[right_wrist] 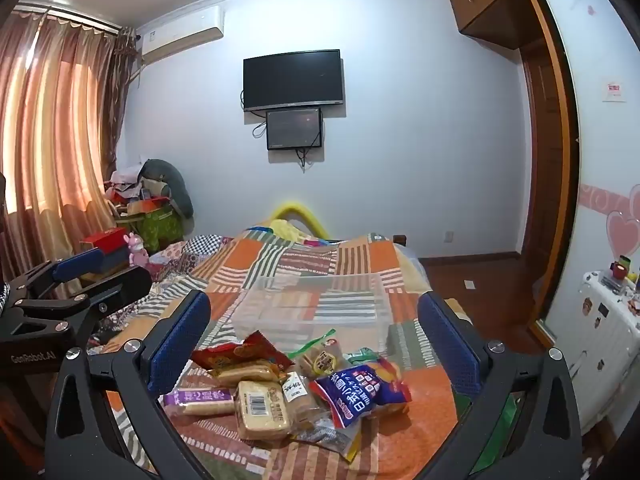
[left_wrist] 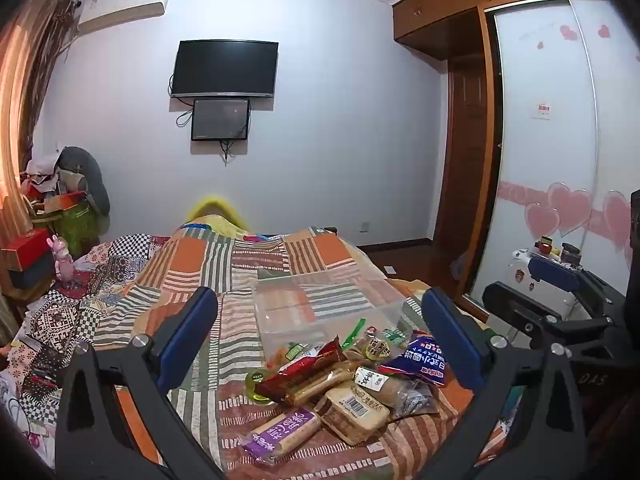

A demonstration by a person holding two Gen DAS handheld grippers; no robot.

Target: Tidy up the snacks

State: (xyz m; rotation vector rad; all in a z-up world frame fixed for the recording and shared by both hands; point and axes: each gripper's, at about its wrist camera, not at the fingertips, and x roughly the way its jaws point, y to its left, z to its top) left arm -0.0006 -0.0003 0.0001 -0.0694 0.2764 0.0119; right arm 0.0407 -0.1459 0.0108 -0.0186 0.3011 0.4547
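A pile of wrapped snacks [left_wrist: 340,384] lies on the patchwork bedspread, with a blue packet [left_wrist: 416,360], a red packet [left_wrist: 308,368], a purple-labelled bar [left_wrist: 280,432] and a pale cake with a barcode [left_wrist: 352,412]. A clear plastic box [left_wrist: 320,308] stands just behind the pile. My left gripper [left_wrist: 320,308] is open and empty, above and short of the pile. In the right wrist view the pile [right_wrist: 292,388] and box [right_wrist: 316,312] lie ahead; my right gripper [right_wrist: 314,312] is open and empty. The left gripper [right_wrist: 76,280] shows at the left.
The bedspread [left_wrist: 208,264] covers the bed, with a yellow blanket at its far end. A cluttered side stand with a red box [right_wrist: 104,240] and pink toy is at left. A white suitcase [right_wrist: 604,328] and wardrobe stand at right.
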